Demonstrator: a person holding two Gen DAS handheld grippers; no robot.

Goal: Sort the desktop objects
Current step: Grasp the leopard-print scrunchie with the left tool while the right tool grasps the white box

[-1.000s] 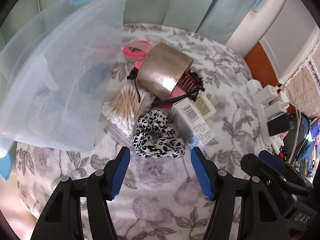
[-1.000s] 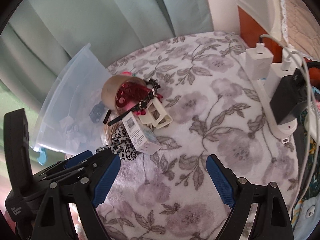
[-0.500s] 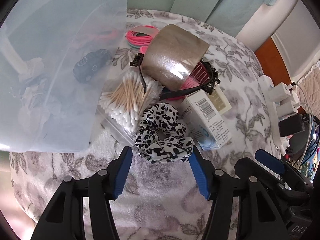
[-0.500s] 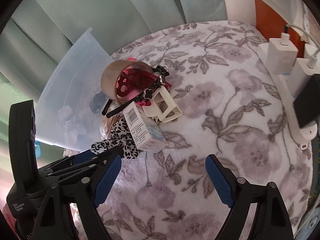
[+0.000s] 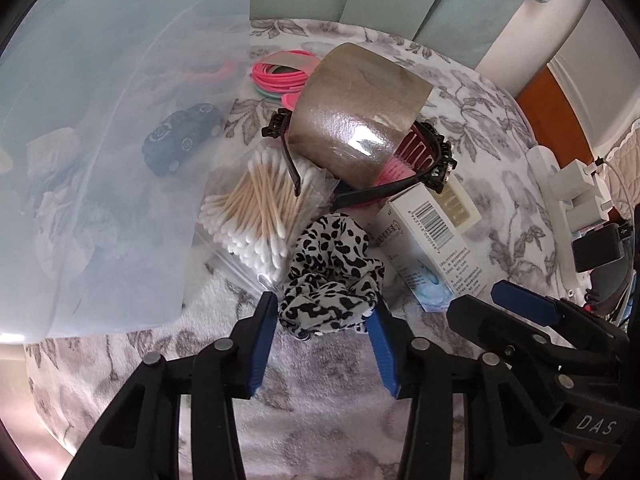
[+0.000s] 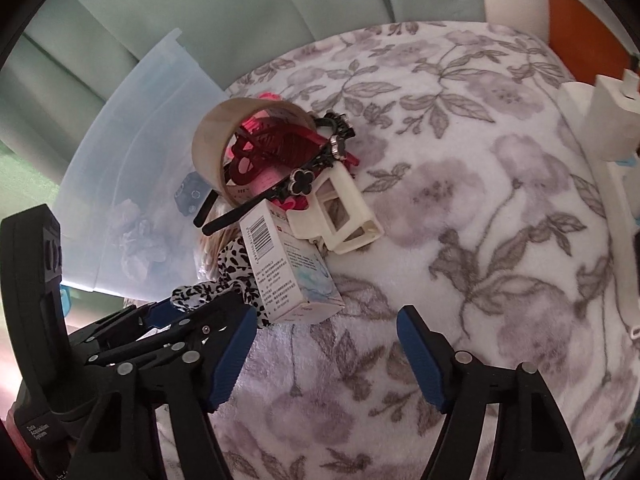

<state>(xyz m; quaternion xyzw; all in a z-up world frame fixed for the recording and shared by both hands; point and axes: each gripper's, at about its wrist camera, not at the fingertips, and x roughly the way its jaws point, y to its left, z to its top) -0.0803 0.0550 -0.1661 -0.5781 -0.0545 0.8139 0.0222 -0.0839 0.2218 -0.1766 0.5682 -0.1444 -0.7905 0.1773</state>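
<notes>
The black-and-white leopard-print fabric scrunchie [image 5: 330, 276] is lying crumpled on the grey-flowered fleece cover [image 5: 328, 408], at the near edge of a small heap of desk clutter. The left gripper [image 5: 325, 332] is closing around it: the blue-padded jaws are flanking the scrunchie's near folds, with the fabric between them, and both pads seem to be touching it, though I cannot tell whether they are pressing yet. The right gripper [image 6: 326, 354] is closing too, its jaws standing wide apart over bare cover, just short of the white cardboard box with a barcode [image 6: 286, 264], with nothing between them. Just beside the scrunchie on the left, a clear pack of wooden-stemmed cotton swabs [image 5: 262, 208] is lying, and the barcode box is crowding it on the right. Behind them a brown roll of packing tape [image 5: 356, 116] is sitting on its side over a black headband with flower ornaments [image 5: 376, 190] and a red hair claw [image 6: 272, 150], next to a cream plastic hair clip [image 6: 340, 216]. Pink hair ties [image 5: 280, 74] are lying farther back. A translucent blue plastic storage bin [image 5: 120, 140] is standing to the left.
</notes>
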